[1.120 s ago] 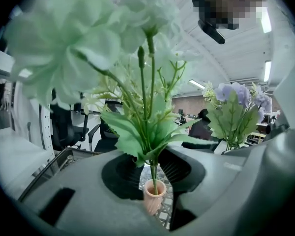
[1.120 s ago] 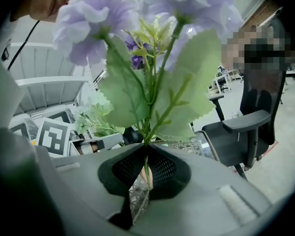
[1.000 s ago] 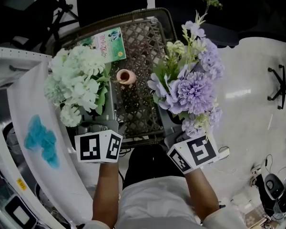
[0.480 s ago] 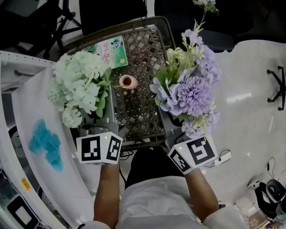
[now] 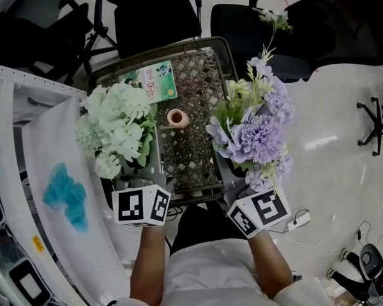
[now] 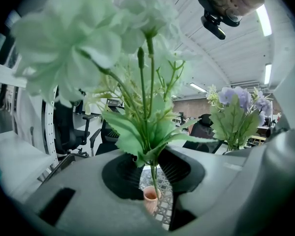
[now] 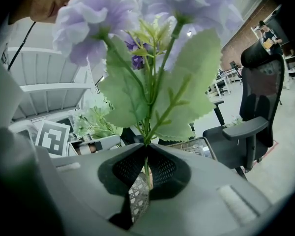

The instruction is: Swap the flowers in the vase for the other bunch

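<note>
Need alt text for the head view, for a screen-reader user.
Seen from above, a person holds two flower bunches: the left gripper grips a pale green-white flower bunch, the right gripper a lilac-purple flower bunch. Between them, a small pink vase stands without flowers on a dark woven lattice table.

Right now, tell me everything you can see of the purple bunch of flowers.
The purple bunch has big lilac ruffled blooms, small cream buds, a tall thin sprig and toothed green leaves; it looks artificial. It stands upright, its stem pinched between the nearly closed jaws of the right gripper, above the right edge of the lattice table. It is not in the vase, and nothing else visibly touches it.
</note>
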Tool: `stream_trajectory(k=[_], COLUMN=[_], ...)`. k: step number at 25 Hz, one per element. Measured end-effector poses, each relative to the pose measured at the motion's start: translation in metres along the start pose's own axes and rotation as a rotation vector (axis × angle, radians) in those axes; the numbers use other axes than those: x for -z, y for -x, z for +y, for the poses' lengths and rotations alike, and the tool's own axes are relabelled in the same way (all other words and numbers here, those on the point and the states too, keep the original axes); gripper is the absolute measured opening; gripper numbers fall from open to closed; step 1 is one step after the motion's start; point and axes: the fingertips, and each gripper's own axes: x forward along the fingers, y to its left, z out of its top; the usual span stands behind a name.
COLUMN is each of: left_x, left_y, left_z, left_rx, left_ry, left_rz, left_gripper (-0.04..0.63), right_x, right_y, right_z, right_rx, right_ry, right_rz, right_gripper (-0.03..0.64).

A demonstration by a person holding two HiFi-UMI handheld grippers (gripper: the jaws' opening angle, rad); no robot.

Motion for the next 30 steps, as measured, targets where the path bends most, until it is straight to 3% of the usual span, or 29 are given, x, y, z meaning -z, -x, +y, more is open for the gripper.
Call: stream_trajectory(k=[30], left_x=[-0.032], left_y=[0.019], left_z=[-0.026], left_rx=[-0.006], left_ry=[0.012], left_rz=[0.032], left_gripper=[0.087], right_x=[-0.042], right_y=[0.021], right_z=[0.018], right_rx=[-0.03], right_ry=[0.01], right_rz=[0.014], right_gripper=[0.026])
